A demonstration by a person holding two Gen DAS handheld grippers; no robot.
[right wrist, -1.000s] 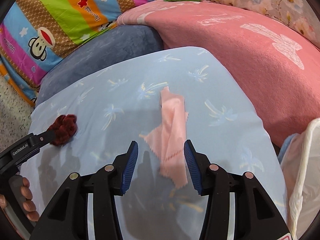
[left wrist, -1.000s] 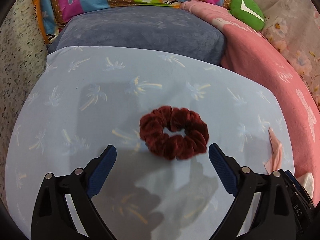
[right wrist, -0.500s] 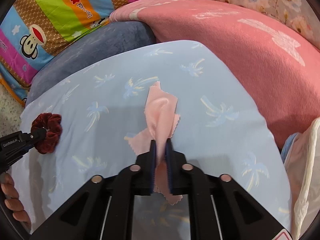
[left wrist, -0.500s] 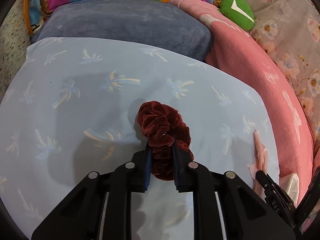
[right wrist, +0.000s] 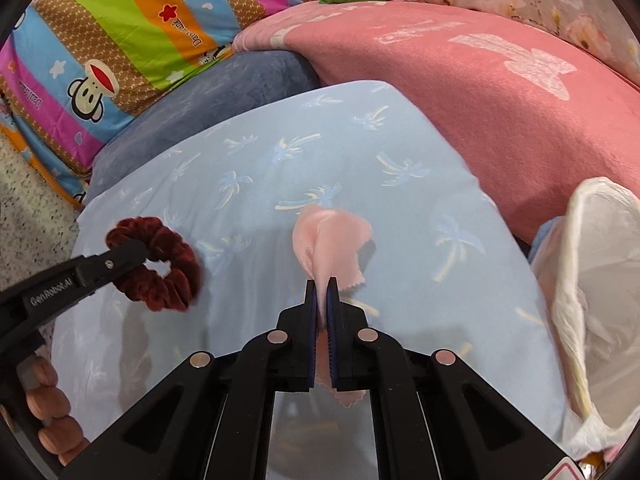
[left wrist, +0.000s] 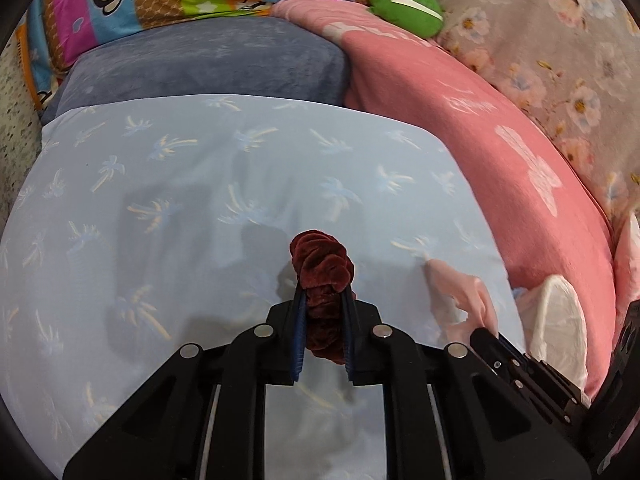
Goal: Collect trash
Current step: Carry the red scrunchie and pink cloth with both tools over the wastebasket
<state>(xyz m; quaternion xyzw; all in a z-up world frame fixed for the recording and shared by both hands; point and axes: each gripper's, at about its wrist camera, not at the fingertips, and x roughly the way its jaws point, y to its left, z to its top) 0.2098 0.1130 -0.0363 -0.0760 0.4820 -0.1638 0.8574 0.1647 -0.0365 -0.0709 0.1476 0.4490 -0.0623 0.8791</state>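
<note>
My left gripper [left wrist: 322,300] is shut on a dark red velvet scrunchie [left wrist: 322,270], which bulges out above the fingertips and hangs clear of the light blue palm-print sheet [left wrist: 180,208]. From the right wrist view the same scrunchie [right wrist: 162,270] shows as a ring pinched in the left gripper [right wrist: 136,250] at the left. My right gripper [right wrist: 321,284] is shut on a pink cloth [right wrist: 328,236], whose folded top sticks up past the pads. That pink cloth [left wrist: 464,300] also shows at the lower right of the left wrist view.
A white plastic bag [right wrist: 596,292] gapes open at the right edge of the bed. A pink blanket [right wrist: 480,92], a grey-blue pillow [left wrist: 208,64], a striped cartoon quilt [right wrist: 120,40] and a green cushion [left wrist: 408,4] lie behind. A hand [right wrist: 44,408] holds the left gripper.
Both grippers went from open to shut, the left on the scrunchie, the right on the pink cloth. Both then lifted their loads off the sheet and shifted toward the white bag.
</note>
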